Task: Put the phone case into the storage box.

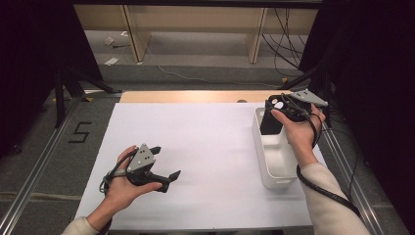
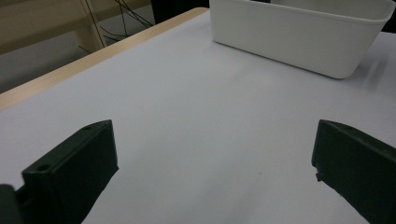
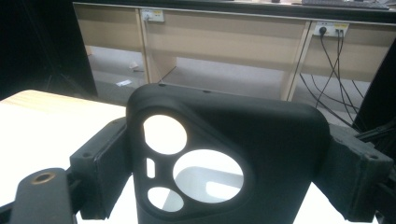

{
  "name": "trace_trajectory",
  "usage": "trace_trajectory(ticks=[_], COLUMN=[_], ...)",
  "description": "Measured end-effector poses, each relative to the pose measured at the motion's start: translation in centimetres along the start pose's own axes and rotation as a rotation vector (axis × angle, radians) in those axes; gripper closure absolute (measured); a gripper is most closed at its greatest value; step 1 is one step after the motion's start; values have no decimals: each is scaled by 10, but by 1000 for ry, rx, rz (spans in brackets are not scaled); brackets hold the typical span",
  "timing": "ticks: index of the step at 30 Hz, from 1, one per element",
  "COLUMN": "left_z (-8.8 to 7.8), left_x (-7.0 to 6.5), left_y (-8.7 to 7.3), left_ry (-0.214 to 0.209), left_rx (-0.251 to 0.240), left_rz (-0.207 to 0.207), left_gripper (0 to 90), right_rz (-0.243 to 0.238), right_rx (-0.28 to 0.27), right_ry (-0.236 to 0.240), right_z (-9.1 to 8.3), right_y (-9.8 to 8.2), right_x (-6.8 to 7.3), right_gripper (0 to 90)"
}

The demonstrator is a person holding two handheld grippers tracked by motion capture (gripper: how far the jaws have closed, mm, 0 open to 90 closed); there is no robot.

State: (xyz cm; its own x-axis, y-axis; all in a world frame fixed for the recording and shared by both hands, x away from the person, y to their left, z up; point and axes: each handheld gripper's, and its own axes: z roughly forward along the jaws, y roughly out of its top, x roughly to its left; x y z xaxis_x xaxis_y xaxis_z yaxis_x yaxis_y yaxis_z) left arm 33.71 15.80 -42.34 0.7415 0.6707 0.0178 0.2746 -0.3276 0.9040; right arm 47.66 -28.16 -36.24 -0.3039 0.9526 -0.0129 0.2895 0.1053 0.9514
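Note:
A black phone case (image 1: 269,125) with round camera cut-outs hangs upright over the far end of a white bin (image 1: 266,171) at the table's right side. My right gripper (image 1: 275,110) is shut on it. In the right gripper view, the case (image 3: 280,140) sits between both jaws of the right gripper (image 3: 229,163), and the bin's inside (image 3: 208,179) shows through its largest cut-out. My left gripper (image 1: 166,161) rests low over the white table sheet at front left, open, with nothing between its jaws. From the left gripper (image 2: 215,158), the bin (image 2: 299,42) lies ahead.
A white sheet (image 1: 205,142) covers the table, with a strip of bare wood (image 1: 195,96) along its far edge. Beyond that are wooden shelves (image 3: 224,42) and hanging cables (image 1: 284,39). A metal rail (image 1: 350,181) runs beside the bin on the right.

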Motion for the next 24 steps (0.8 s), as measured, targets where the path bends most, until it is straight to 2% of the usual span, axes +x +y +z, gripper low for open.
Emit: trace_trajectory(ticks=[24], left_z=[0], left_x=[0], left_y=[0], left_ry=[-3], left_rx=[0], left_rz=[-1], left_gripper=[0], right_rz=[-15], right_rx=[43], right_ry=[-4], right_z=[13], right_y=[-4], right_x=[1], right_gripper=[150])
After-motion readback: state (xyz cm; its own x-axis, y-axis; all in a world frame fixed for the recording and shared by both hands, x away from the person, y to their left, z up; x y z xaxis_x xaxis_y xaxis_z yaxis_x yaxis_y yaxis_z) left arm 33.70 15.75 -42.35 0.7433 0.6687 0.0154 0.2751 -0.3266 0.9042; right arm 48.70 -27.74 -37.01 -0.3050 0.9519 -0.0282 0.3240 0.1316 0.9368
